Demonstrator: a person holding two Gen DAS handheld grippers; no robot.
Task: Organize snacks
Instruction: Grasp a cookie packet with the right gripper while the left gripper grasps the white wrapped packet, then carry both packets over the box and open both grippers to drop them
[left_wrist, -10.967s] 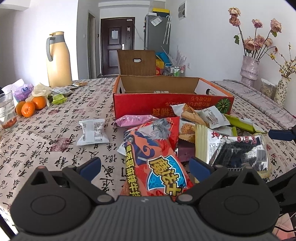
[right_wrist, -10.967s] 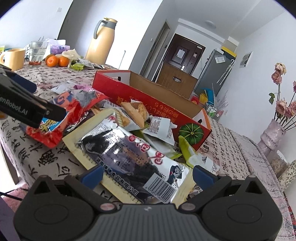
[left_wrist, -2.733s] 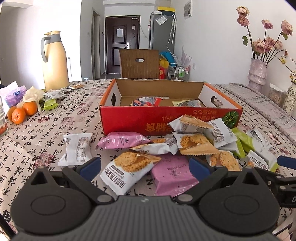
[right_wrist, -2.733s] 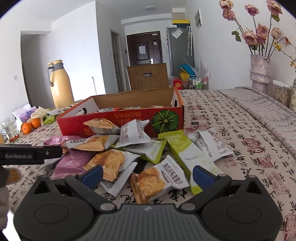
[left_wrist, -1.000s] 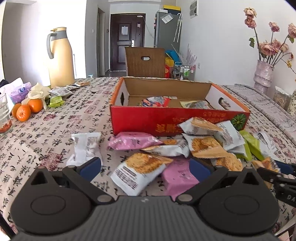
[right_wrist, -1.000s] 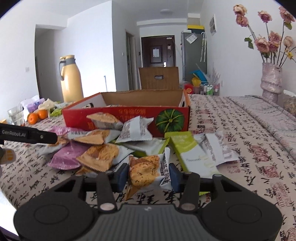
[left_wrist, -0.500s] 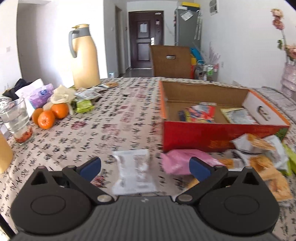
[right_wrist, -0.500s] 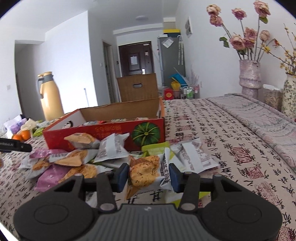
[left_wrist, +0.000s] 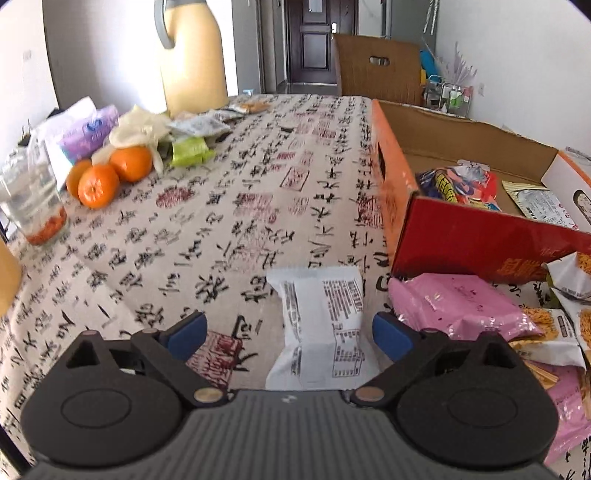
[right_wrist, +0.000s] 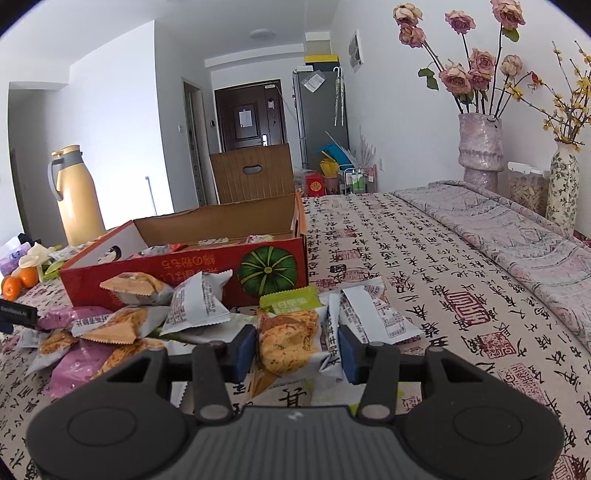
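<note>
White snack packet (left_wrist: 320, 328) lay between the closing left gripper (left_wrist: 288, 328), ready for grabbing. The right gripper (right_wrist: 297, 349) squeezed a cake packet (right_wrist: 291, 341) bound for the red box (right_wrist: 184, 269).

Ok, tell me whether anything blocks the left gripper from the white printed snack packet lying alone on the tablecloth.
Nothing visible does. The white printed snack packet lies flat between the closing jaws of the left gripper, untouched by either pad. The pink foil packet sits apart, outside the right-side finger.
</note>
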